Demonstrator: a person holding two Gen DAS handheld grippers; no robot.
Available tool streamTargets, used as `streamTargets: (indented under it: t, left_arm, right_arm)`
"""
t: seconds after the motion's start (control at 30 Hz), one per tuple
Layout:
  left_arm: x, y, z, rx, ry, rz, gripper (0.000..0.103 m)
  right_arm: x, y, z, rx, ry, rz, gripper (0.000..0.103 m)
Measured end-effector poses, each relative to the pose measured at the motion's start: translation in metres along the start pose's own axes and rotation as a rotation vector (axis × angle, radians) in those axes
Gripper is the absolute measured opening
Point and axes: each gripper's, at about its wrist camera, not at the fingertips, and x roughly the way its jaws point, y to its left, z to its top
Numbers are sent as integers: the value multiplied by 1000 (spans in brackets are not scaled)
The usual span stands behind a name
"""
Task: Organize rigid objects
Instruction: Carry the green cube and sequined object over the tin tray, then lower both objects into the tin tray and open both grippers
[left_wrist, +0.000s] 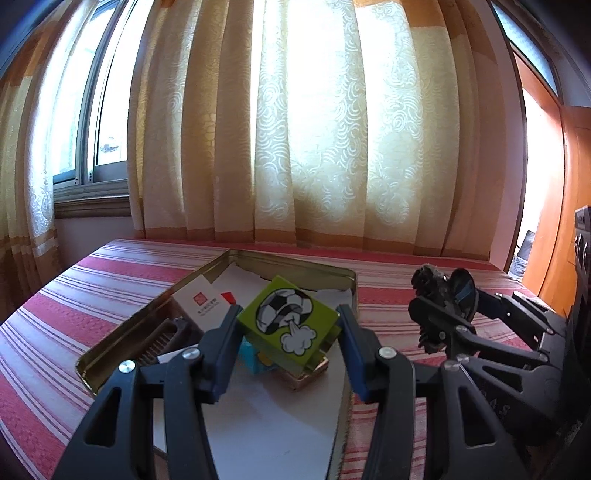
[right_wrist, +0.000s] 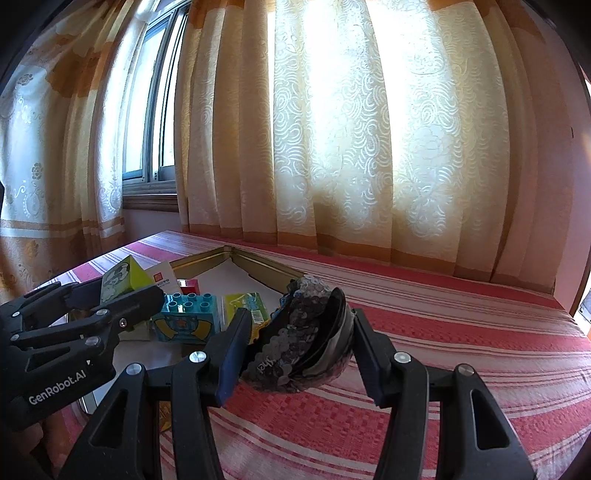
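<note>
While my left gripper (left_wrist: 288, 325) clamps the green football block (left_wrist: 290, 319) above the gold tin (left_wrist: 325, 271), my right gripper (right_wrist: 297, 334) grips a black sequinned object (right_wrist: 306, 332) over the striped cloth (right_wrist: 461, 332)

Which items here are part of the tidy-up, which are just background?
In play:
- green block, held by left gripper
- sequin ball, held by right gripper
- tin, the container
- blue block, white box, comb, already in the tin

Background:
- curtain
- window
- striped cloth
</note>
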Motion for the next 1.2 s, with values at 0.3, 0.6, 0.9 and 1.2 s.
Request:
streamTargets:
  t: [0.3, 0.6, 0.9, 1.2]
  left_arm:
    - [-4, 31, 16, -4, 2, 62, 51]
    - [11, 61, 23, -14, 63, 134, 51]
    - [40, 66, 21, -3, 192, 124, 51]
    - [54, 58, 12, 11, 276, 62, 53]
  right_arm:
    - [13, 13, 17, -12, 7, 62, 57]
    - [25, 35, 42, -62, -2, 108, 57]
    - [69, 57, 53, -90, 118, 139, 57]
    - [105, 54, 47, -80, 254, 146, 60]
